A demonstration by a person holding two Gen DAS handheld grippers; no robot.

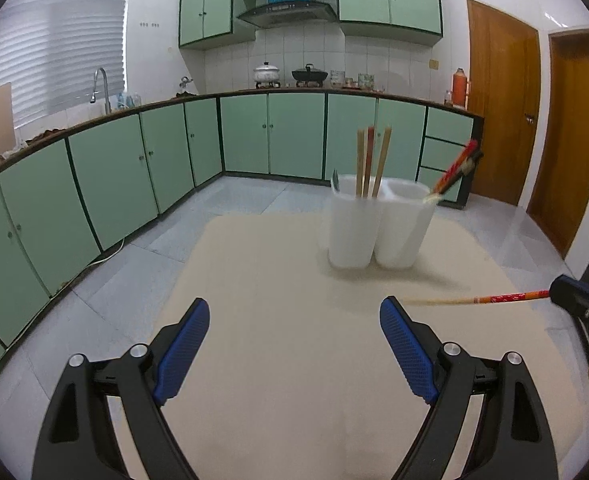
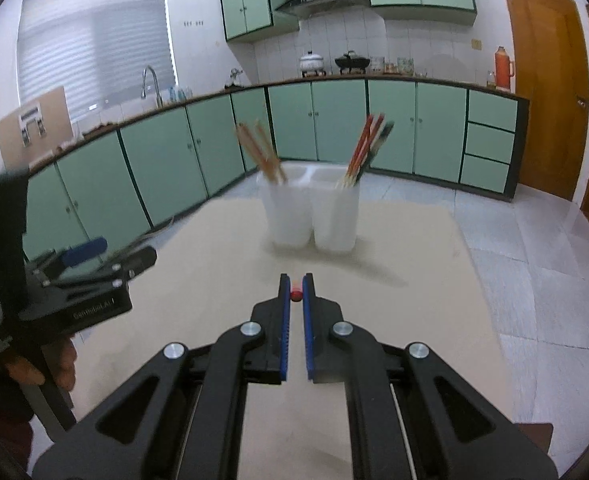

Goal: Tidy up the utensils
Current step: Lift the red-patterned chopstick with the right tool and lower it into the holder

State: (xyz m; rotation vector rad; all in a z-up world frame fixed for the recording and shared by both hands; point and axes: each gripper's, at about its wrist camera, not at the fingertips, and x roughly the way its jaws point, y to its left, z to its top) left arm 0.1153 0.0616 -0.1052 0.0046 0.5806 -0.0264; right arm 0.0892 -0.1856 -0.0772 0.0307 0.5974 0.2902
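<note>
Sideways, right claw (image 2: pixel 296 280) clamping red chopstick (image 1: pixel 494 299), tip pointing left, level, left claw (image 1: pixel 294 316) spread wide

both grippers are matte black plastic w/ blue ribbed pads on the inner finger faces. left gripper (image 1: pixel 293 312): two angled black link arms per side, triangular cut-outs, round silver pivot pins at the joints. right gripper (image 2: pixel 296 285): same build, four silver pins, long narrow blue pads. seen from the right cam, the left unit has a boxy black body w/ faint white lettering, small screws, a tall black bracket & a grip. the hand (image 2: pixel 60 364) on it shows bare skin, dark red sleeve below.
</note>
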